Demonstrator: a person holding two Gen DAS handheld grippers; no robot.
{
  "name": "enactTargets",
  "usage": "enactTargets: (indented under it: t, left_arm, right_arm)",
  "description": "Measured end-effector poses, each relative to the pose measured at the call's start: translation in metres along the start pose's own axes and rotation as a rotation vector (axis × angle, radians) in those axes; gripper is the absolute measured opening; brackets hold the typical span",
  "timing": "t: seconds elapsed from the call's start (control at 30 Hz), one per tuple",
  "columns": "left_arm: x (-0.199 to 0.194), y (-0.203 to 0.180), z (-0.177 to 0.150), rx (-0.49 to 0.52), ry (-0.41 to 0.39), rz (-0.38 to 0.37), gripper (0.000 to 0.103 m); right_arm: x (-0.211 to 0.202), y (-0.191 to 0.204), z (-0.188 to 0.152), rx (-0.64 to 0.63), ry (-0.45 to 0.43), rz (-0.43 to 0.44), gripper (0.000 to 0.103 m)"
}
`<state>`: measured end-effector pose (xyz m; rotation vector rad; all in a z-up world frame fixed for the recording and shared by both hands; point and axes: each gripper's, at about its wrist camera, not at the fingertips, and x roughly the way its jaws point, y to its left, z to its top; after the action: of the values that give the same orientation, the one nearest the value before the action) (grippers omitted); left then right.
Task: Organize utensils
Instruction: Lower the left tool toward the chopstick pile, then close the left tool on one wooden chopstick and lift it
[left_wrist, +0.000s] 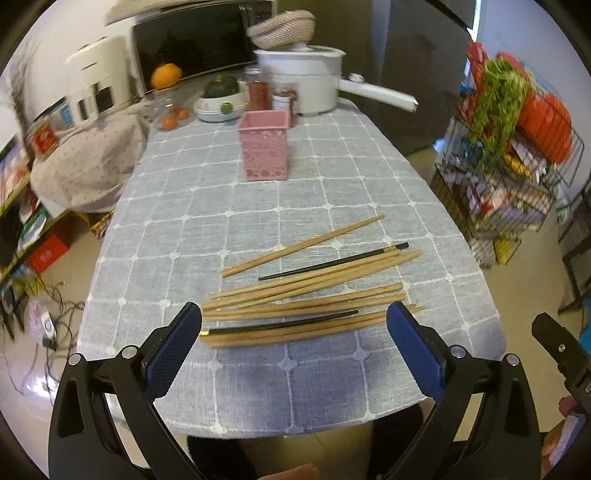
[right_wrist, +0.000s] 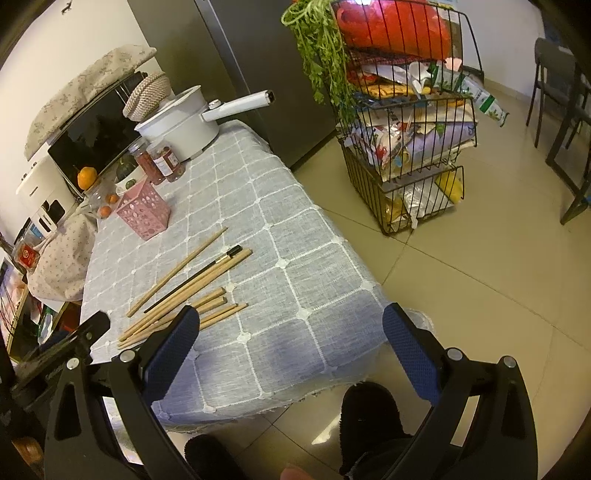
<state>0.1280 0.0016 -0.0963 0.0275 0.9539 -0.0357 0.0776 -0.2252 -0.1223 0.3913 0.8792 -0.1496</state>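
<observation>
Behind left gripper (left_wrist: 294, 319), chopsticks (left_wrist: 306, 291) partly hidden

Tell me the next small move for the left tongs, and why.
Probably lower the left tongs onto the near edge of the chopsticks and close. They are open and empty, already framing the pile on the tablecloth, and the pink holder stands empty behind. The right tongs, also open, sit off to the side.
</observation>
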Motion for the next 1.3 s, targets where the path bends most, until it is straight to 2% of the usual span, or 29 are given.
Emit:
enactTargets:
  t: [0.1,0.23,0.4,0.5,0.57,0.7,0.77,0.83,0.87,0.93,1.0,1.1,1.17,1.3]
  left_arm:
    - [0.018,-0.015,0.017,0.089,0.049,-0.016,0.096]
    - [0.028,-0.028,0.034,0.15,0.021,0.007,0.096]
    - [0.037,-0.043,0.041,0.161,-0.012,0.014,0.096]
    - [0.055,-0.053,0.053,0.218,0.0,0.026,0.096]
    - [0.072,-0.061,0.067,0.289,0.05,-0.006,0.096]
    - [0.118,-0.079,0.105,0.424,0.214,-0.058,0.096]
    - [0.136,-0.086,0.118,0.446,0.276,-0.097,0.096]
    - [0.157,-0.094,0.127,0.467,0.371,-0.159,0.096]
    - [0.168,-0.099,0.13,0.482,0.399,-0.159,0.094]
    - [0.18,-0.106,0.129,0.522,0.422,-0.141,0.084]
    - [0.195,-0.115,0.126,0.583,0.478,-0.135,0.065]
    - [0.212,-0.123,0.119,0.66,0.516,-0.092,0.055]
    - [0.222,-0.125,0.114,0.688,0.541,-0.089,0.052]
    - [0.23,-0.116,0.119,0.65,0.584,-0.162,0.053]
  right_arm:
    - [0.007,-0.003,-0.001,0.006,0.032,0.009,0.097]
    - [0.015,0.0,-0.003,-0.023,0.049,-0.017,0.097]
    - [0.018,0.003,-0.003,-0.05,0.036,-0.075,0.097]
    - [0.02,0.004,-0.004,-0.057,0.049,-0.059,0.097]
    - [0.022,0.004,-0.004,-0.06,0.065,-0.055,0.097]
    - [0.029,-0.002,-0.003,-0.016,0.1,-0.02,0.097]
    - [0.033,-0.005,-0.001,0.014,0.123,-0.002,0.097]
    - [0.04,-0.007,0.0,0.038,0.153,0.019,0.097]
    - [0.042,-0.007,0.0,0.045,0.163,0.025,0.097]
    - [0.047,-0.008,0.0,0.058,0.184,0.039,0.097]
    - [0.049,-0.007,-0.001,0.063,0.195,0.046,0.097]
    - [0.052,-0.009,0.0,0.081,0.211,0.059,0.097]
    - [0.055,-0.01,0.0,0.097,0.229,0.071,0.097]
    - [0.061,-0.012,0.0,0.133,0.256,0.086,0.097]
